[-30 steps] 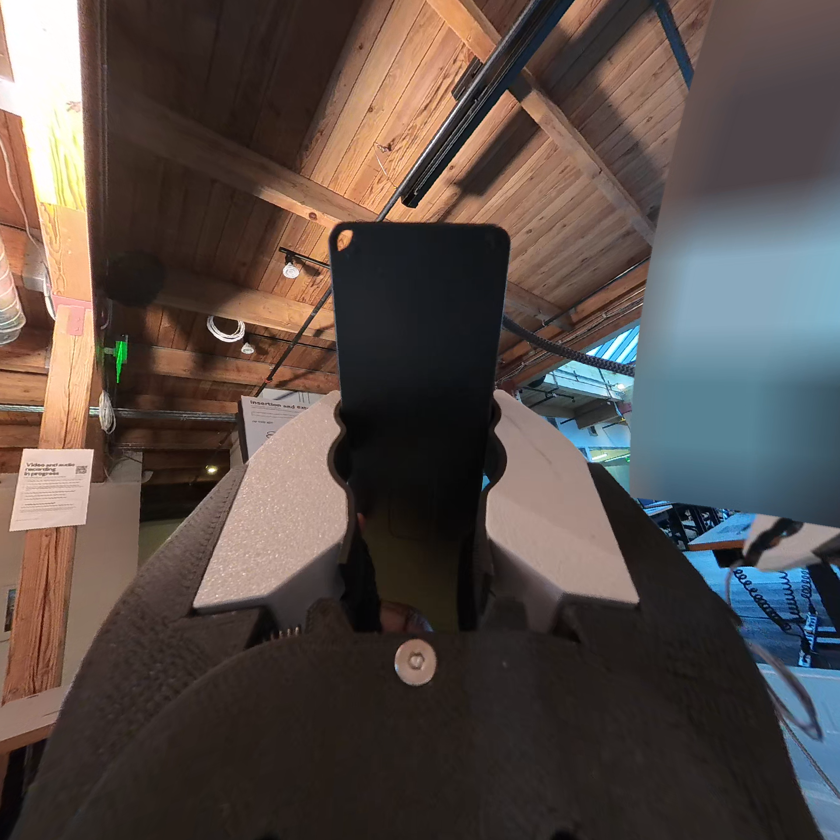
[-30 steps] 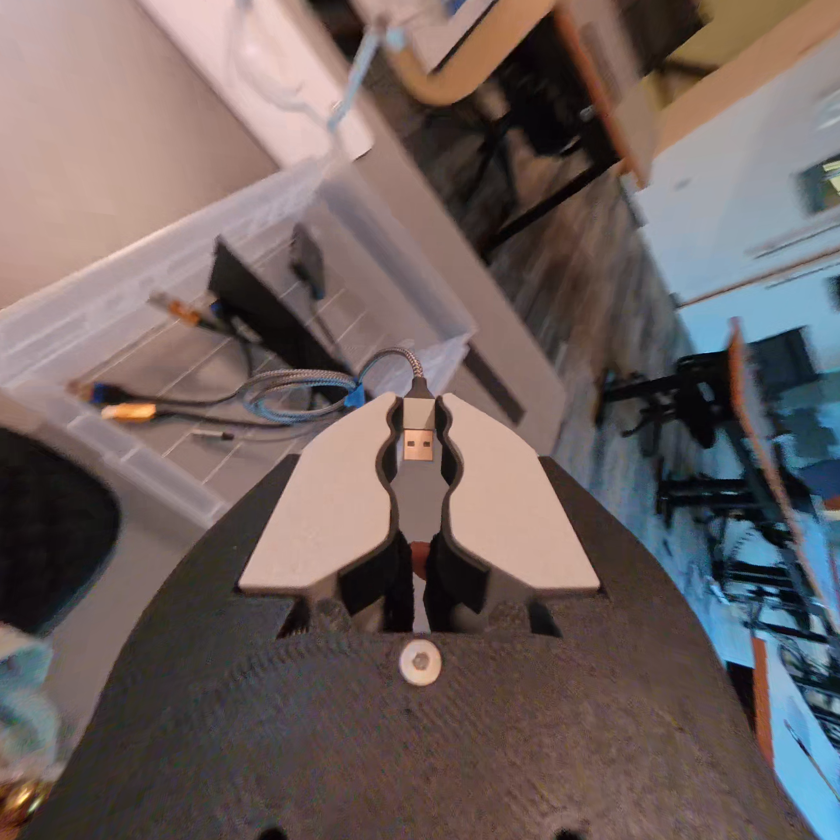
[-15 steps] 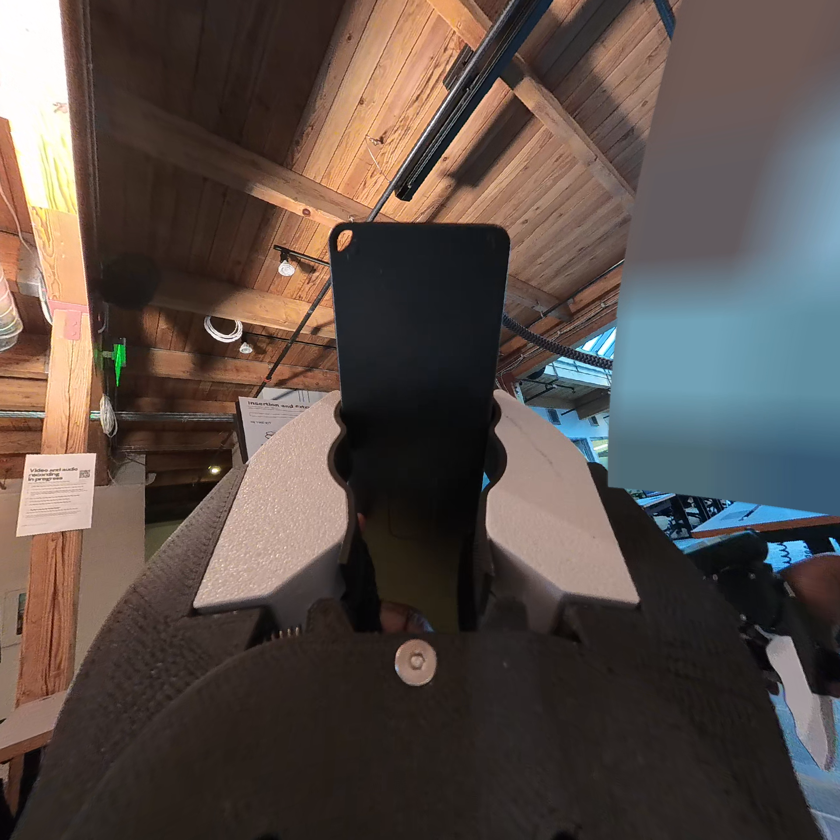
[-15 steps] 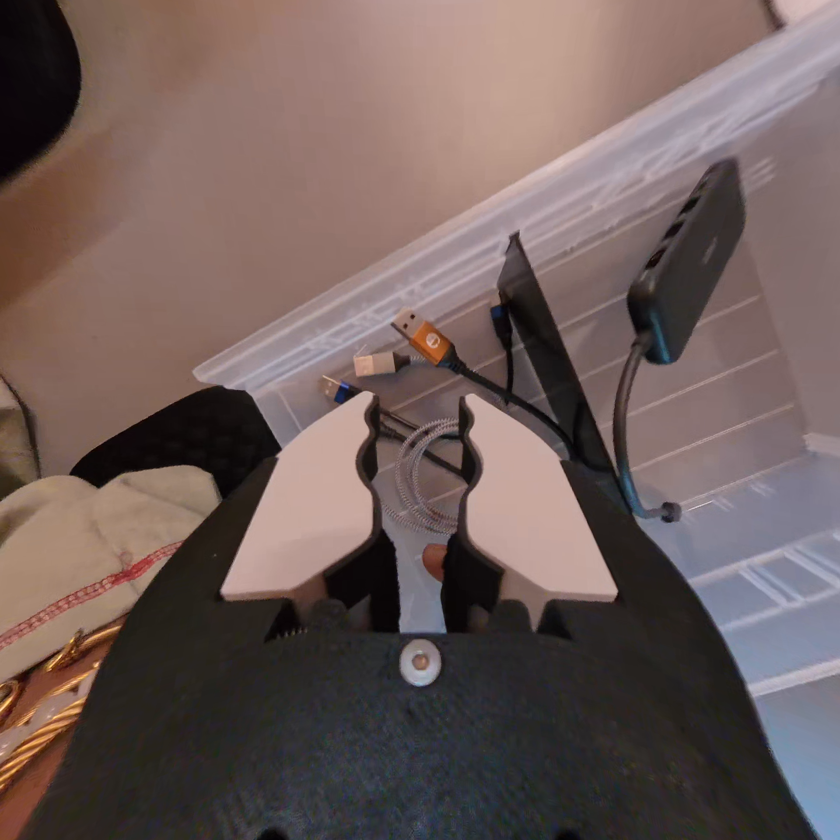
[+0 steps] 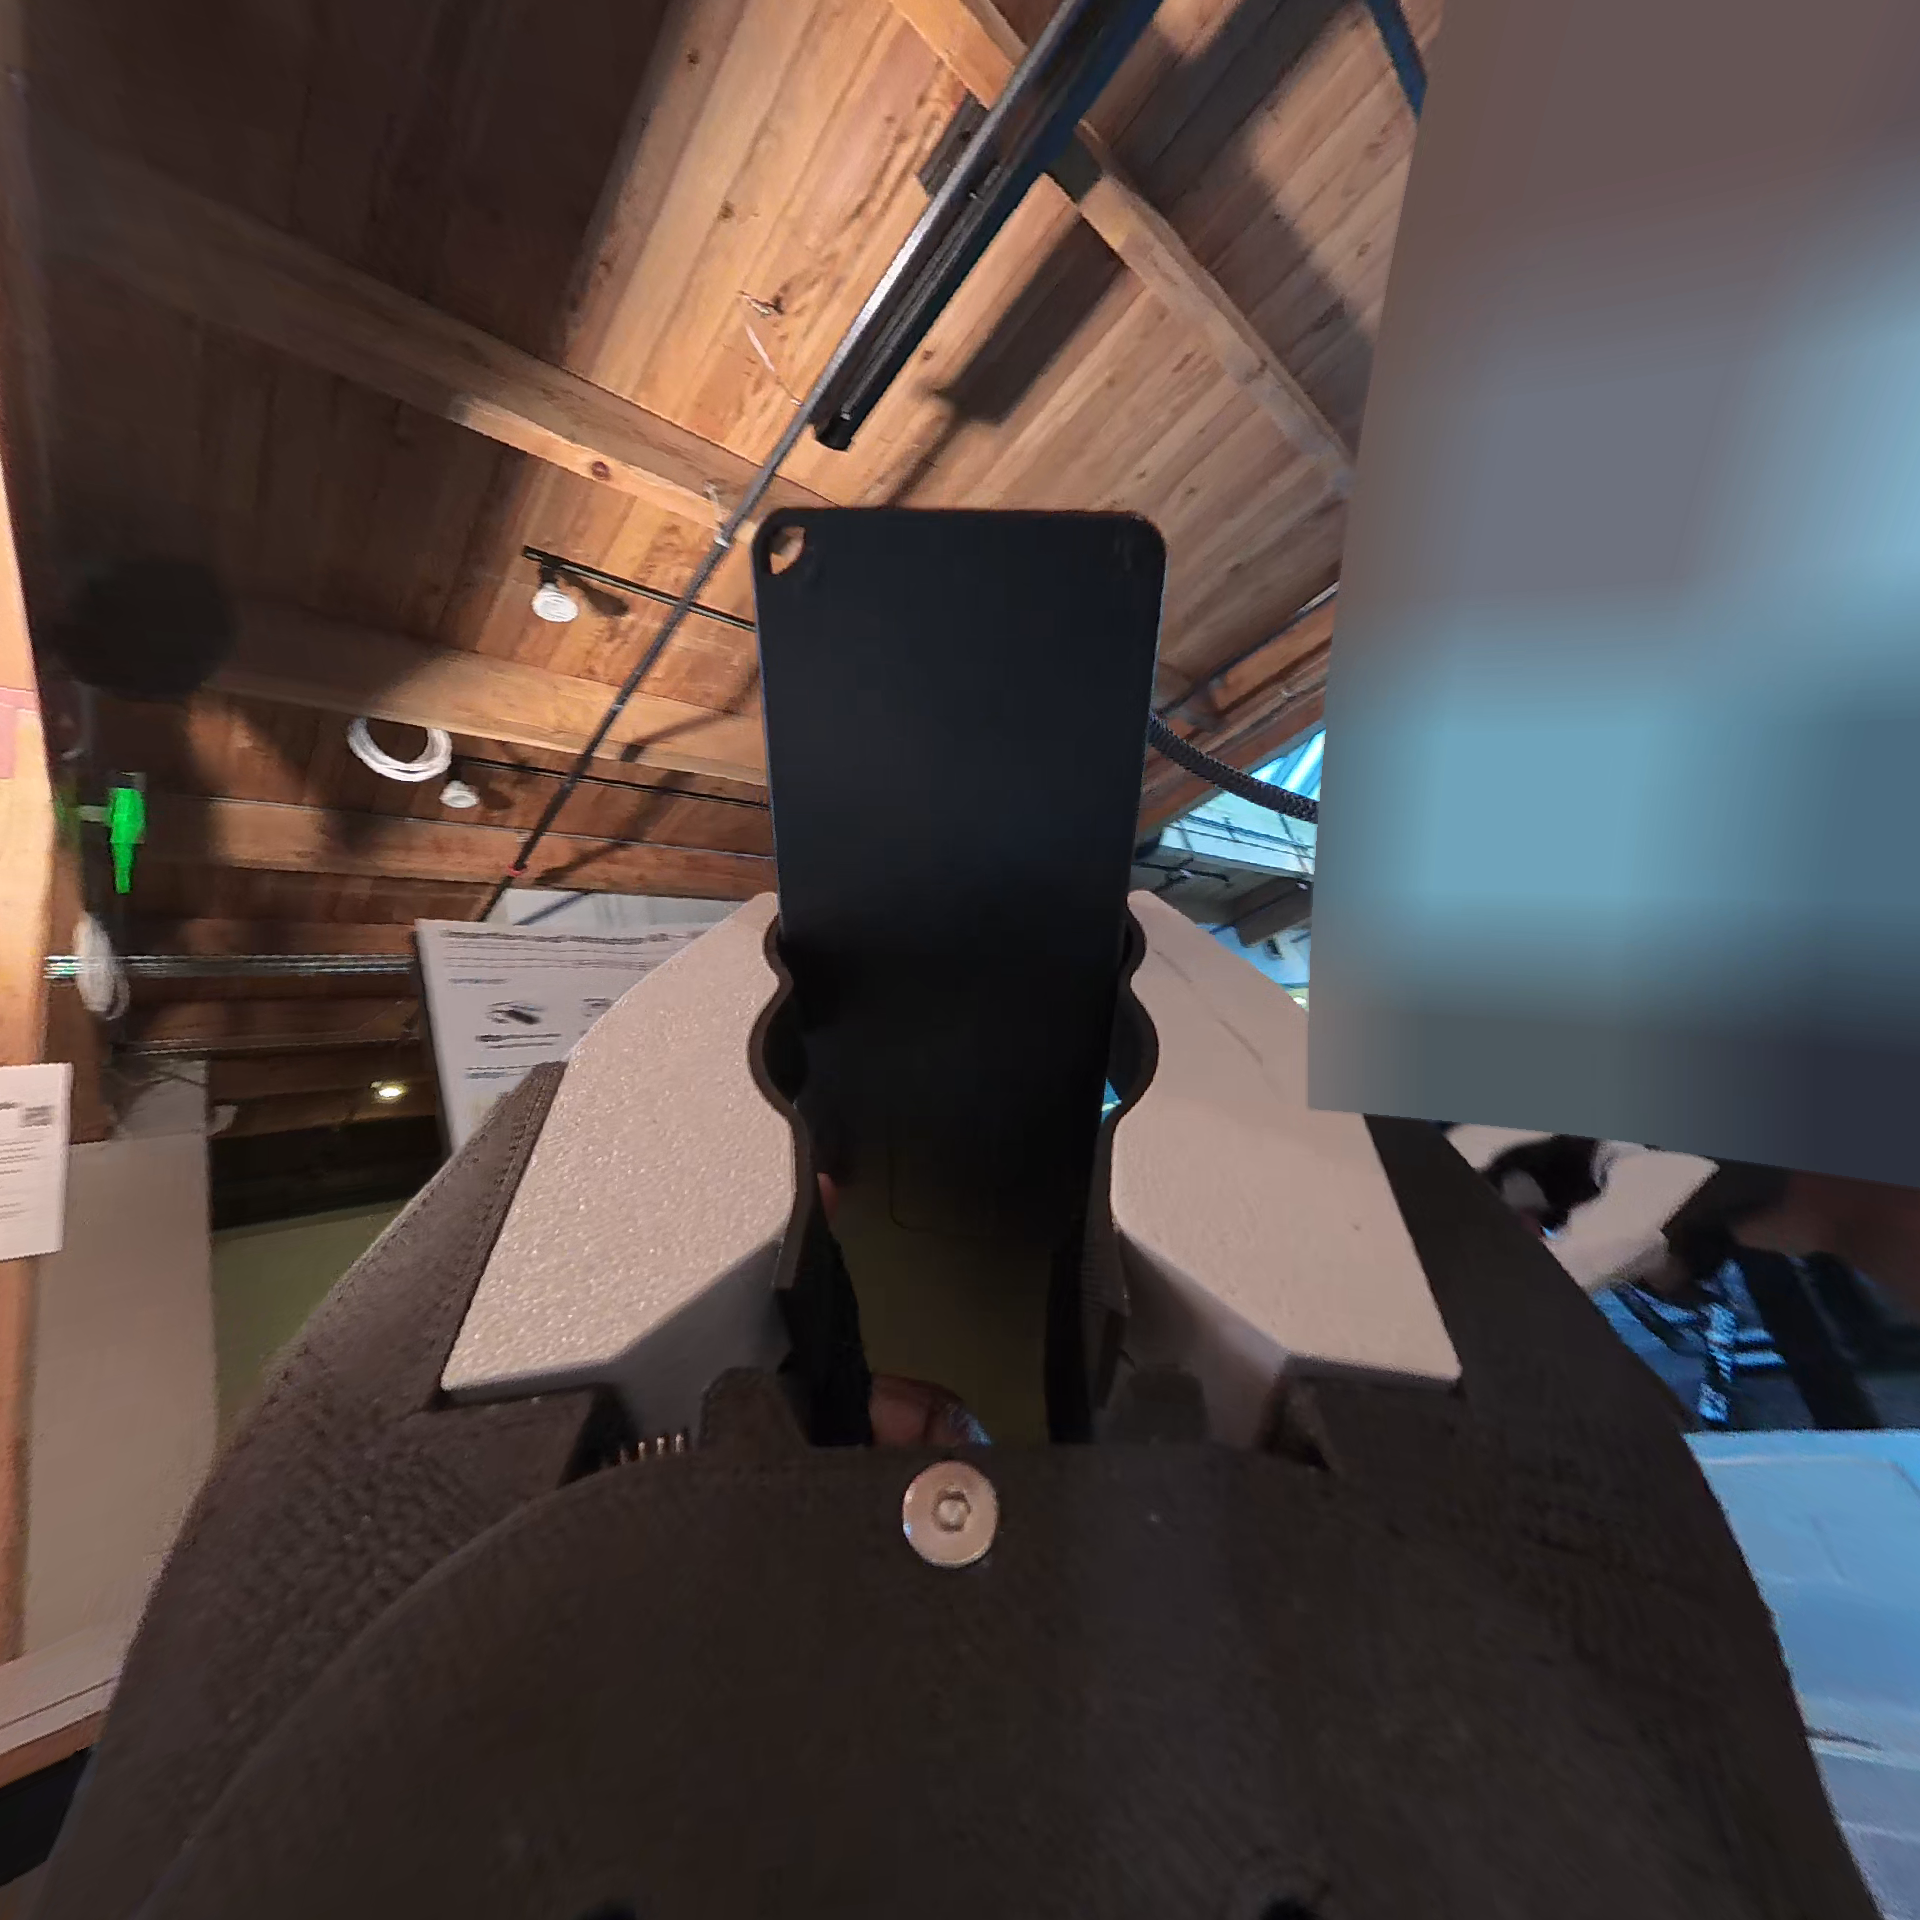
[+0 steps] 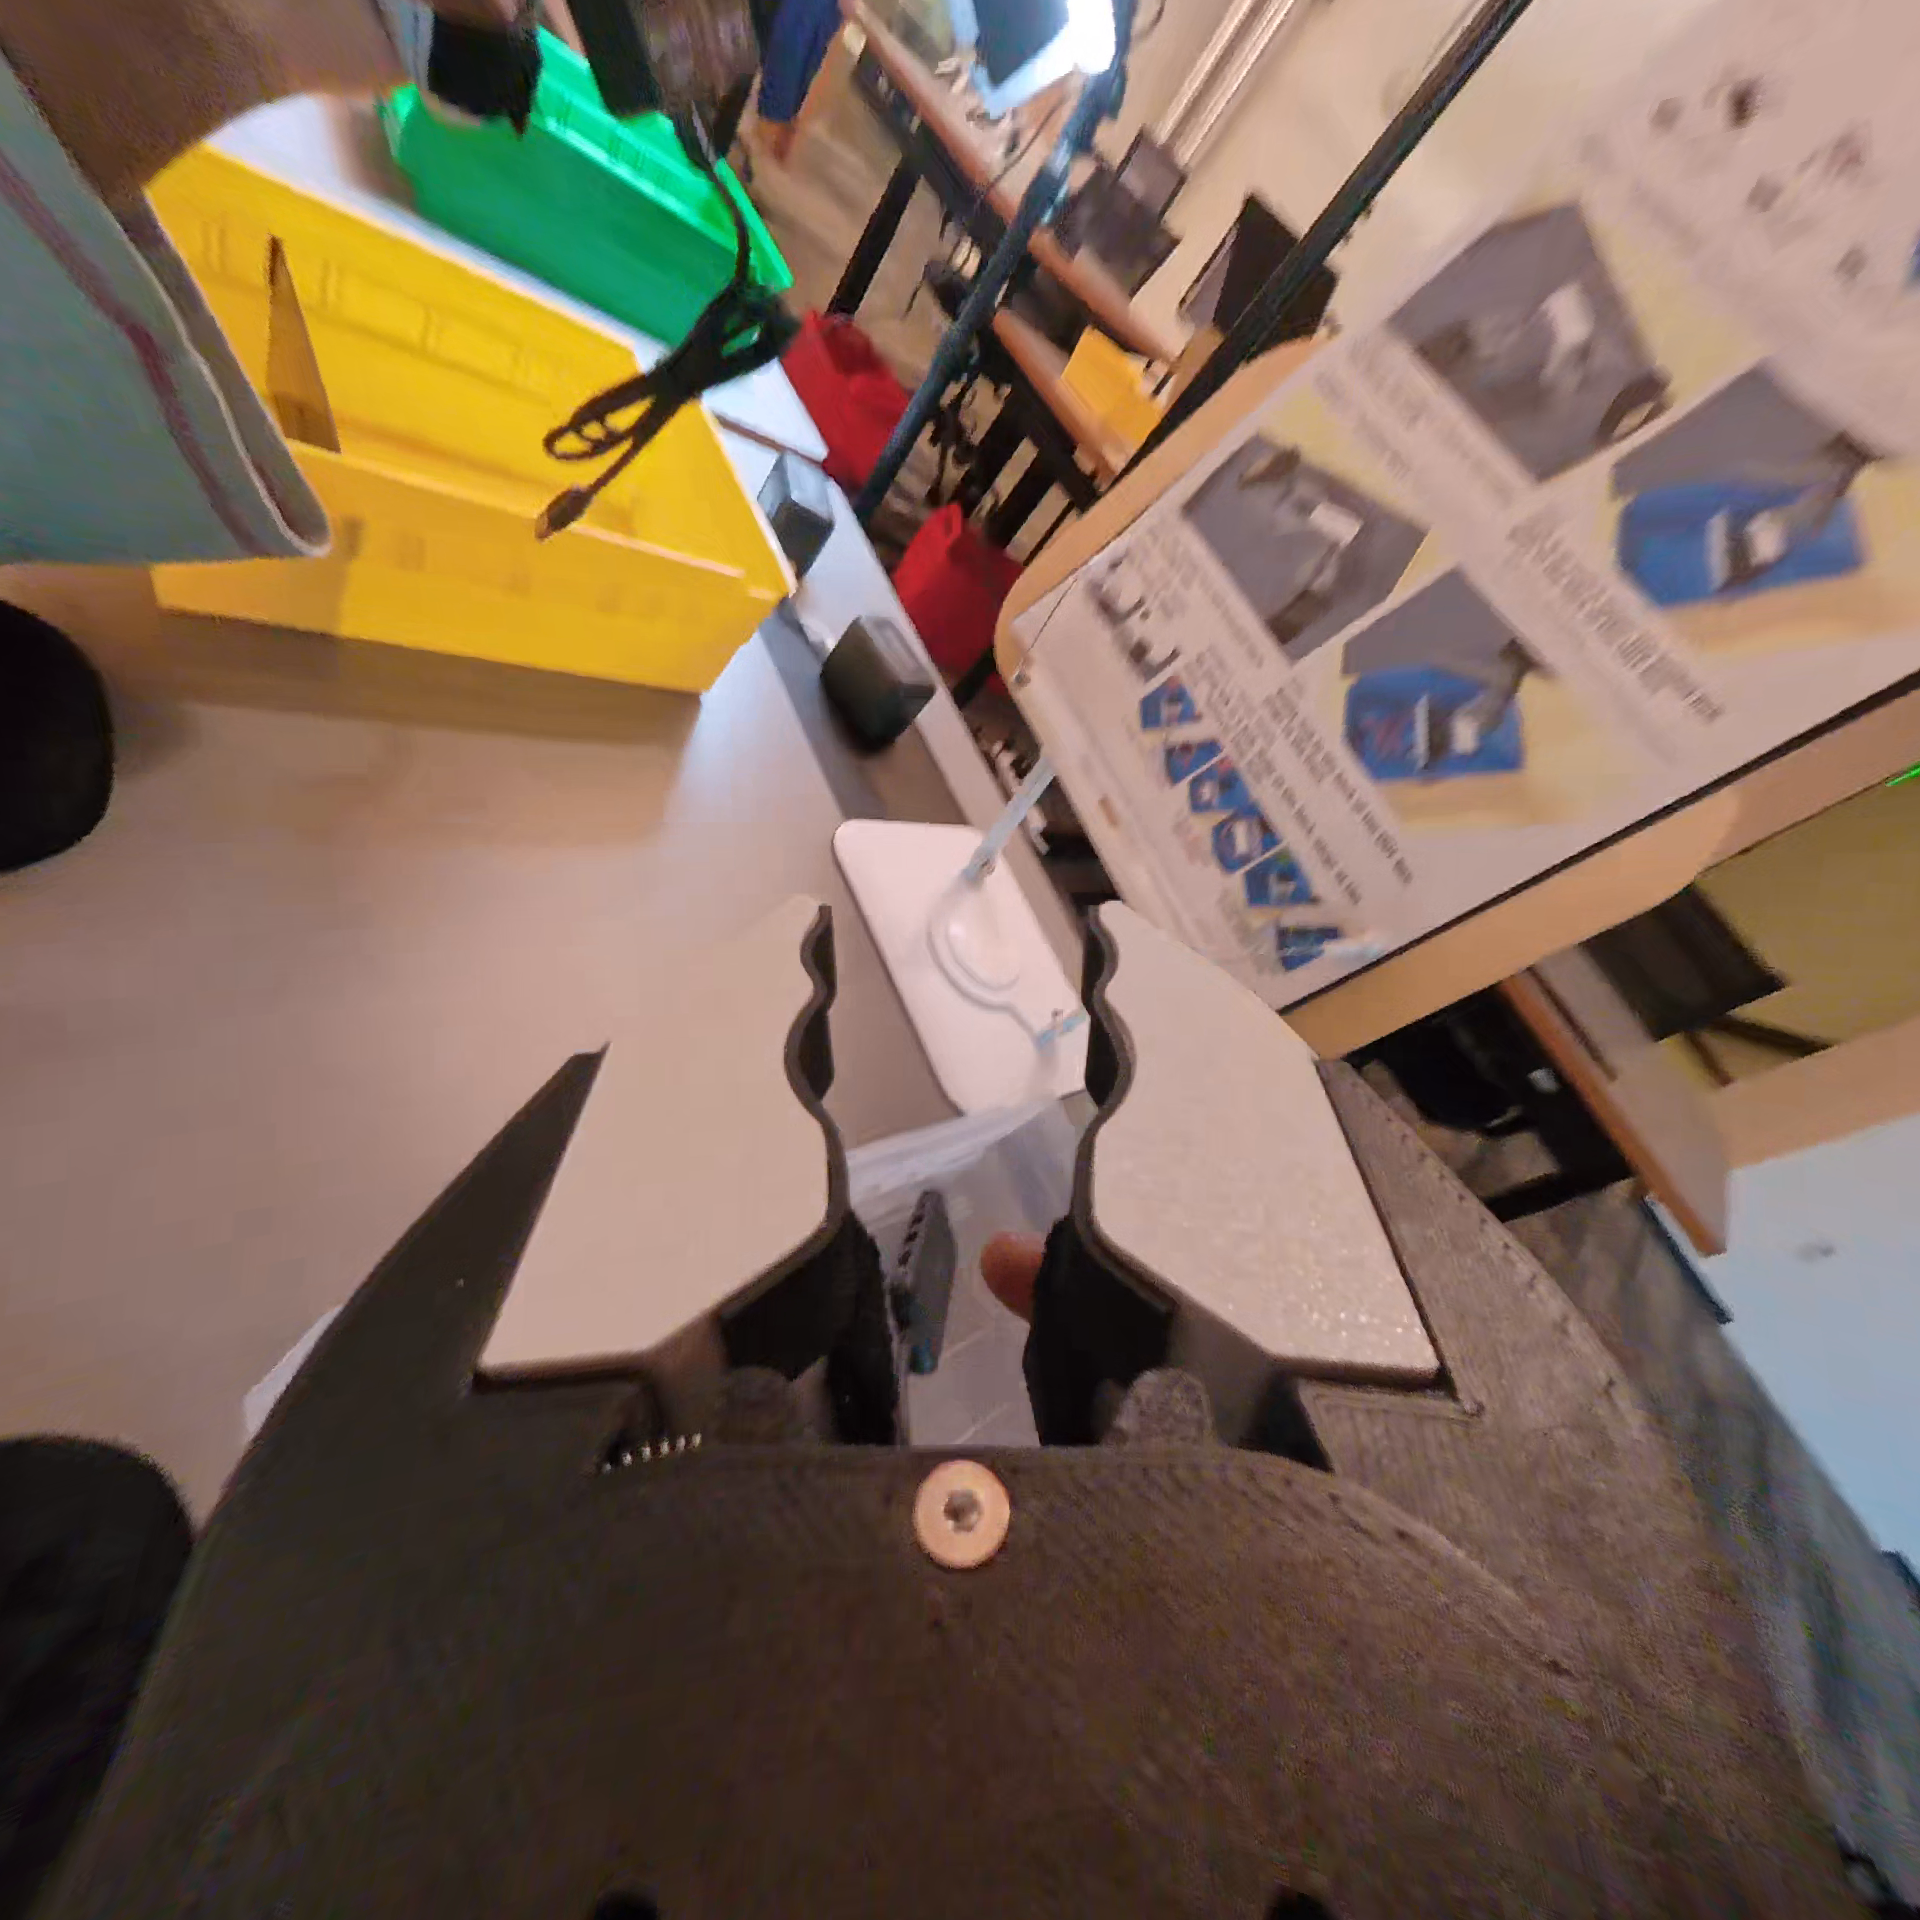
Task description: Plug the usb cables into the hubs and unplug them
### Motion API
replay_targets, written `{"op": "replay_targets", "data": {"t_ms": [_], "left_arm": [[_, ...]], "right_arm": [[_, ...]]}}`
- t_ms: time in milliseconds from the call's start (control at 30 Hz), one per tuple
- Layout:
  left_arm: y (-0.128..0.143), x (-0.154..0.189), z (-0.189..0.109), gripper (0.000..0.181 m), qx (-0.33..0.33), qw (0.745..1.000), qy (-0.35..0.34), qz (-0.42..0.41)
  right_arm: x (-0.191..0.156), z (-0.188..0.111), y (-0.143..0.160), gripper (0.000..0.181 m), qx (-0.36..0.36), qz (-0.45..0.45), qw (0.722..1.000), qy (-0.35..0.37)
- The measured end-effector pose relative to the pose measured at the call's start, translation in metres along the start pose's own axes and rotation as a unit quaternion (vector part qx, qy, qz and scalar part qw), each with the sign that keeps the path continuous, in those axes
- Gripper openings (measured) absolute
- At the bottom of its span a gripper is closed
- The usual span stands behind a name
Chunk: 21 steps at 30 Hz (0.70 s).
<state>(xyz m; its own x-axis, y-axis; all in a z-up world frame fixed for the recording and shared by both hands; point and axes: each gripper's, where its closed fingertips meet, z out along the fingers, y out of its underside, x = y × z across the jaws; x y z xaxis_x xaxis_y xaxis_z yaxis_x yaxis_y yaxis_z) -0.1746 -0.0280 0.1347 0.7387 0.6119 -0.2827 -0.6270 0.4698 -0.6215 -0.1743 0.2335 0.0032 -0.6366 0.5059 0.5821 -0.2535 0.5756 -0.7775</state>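
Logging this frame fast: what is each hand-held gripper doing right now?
Left hand-held gripper: shut on the flat black hub, pointed up at the wooden ceiling.
Right hand-held gripper: open, holding nothing.

hub [image 5: 956,831] between left tool [image 5: 951,997] fingers

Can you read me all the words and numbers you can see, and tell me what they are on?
White paper notice on the post, left wrist view: too small and cut off to read.
White sign board farther back: blurred, not readable.
Big poster with photos, right wrist view: smeared by motion, not readable.
Flat black piece: no writing shows.
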Motion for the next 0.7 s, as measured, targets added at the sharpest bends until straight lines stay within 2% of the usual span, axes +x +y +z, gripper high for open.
{"op": "replay_targets", "data": {"t_ms": [33, 200, 433, 567, 700], "left_arm": [[0.002, 0.004, 0.002, 0.057, -0.003, 1.0, 0.007, -0.001], [0.015, 0.025, 0.013, 0.057, -0.024, 0.999, 0.039, 0.0], [0.026, 0.045, 0.021, 0.057, -0.028, 0.997, 0.07, -0.013], [0.026, 0.047, 0.021, 0.057, -0.005, 0.995, 0.076, -0.061], [0.028, 0.05, 0.021, 0.057, 0.016, 0.987, 0.094, -0.13]], "right_arm": [[0.001, 0.0, -0.007, 0.046, 0.012, -0.008, 1.0, 0.008], [-0.01, 0.005, -0.043, 0.044, 0.085, -0.037, 0.996, 0.0], [-0.019, 0.018, -0.078, 0.044, 0.158, -0.061, 0.986, 0.007], [-0.029, 0.026, -0.1, 0.043, 0.215, -0.06, 0.975, -0.004], [-0.041, 0.03, -0.121, 0.043, 0.285, -0.02, 0.957, -0.041]]}}
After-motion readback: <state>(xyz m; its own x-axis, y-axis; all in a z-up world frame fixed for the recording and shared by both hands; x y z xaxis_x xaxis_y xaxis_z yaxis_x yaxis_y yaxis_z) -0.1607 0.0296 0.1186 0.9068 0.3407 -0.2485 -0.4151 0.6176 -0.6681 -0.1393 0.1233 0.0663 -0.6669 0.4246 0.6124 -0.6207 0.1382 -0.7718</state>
